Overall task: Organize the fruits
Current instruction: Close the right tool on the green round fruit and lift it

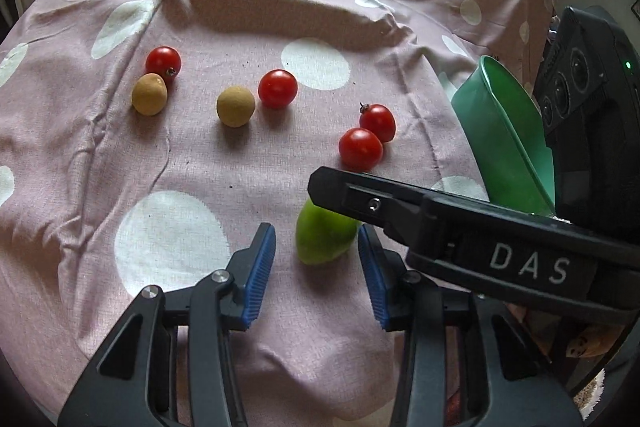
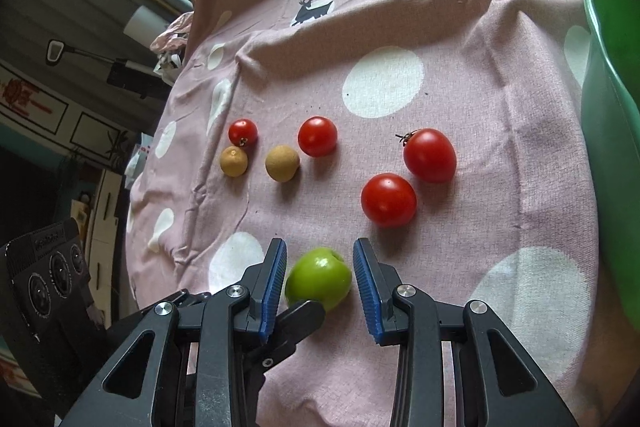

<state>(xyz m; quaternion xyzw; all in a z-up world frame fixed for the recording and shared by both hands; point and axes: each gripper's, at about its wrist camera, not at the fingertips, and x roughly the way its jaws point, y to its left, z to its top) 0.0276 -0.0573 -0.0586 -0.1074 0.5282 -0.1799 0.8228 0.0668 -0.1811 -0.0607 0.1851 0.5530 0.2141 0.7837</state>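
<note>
Pink cloth [image 1: 192, 155] with white dots covers the surface in both views. Left wrist view: left gripper [image 1: 316, 271] low in the frame, blue pads spread apart with a gap on both sides of the green fruit [image 1: 322, 241], which lies on the cloth just ahead of and between the pad tips, nearer the right-hand pad; whether that pad touches it cannot be told. The right gripper's black body crosses from the right edge over the top of the green fruit, hiding part of it. Right wrist view: right gripper [image 2: 320, 279] at bottom centre, the green fruit [image 2: 319, 283] between its blue pads; jaws apart, a narrow gap shows on each side, so no grip. A black finger of the left gripper pokes in under the fruit at lower left of centre. Four red tomatoes on the cloth: two touching each other at centre right [image 2: 388, 200] and [image 2: 430, 155], one at centre [image 2: 317, 136], one small further left [image 2: 243, 132]. Two tan round fruits: one [image 2: 282, 163] near the centre tomato, the other [image 2: 234, 161] touching the small left tomato. Green bowl [image 2: 612, 131] at the right edge, tilted in the left wrist view [image 1: 504, 135], apart from the fruit.
</note>
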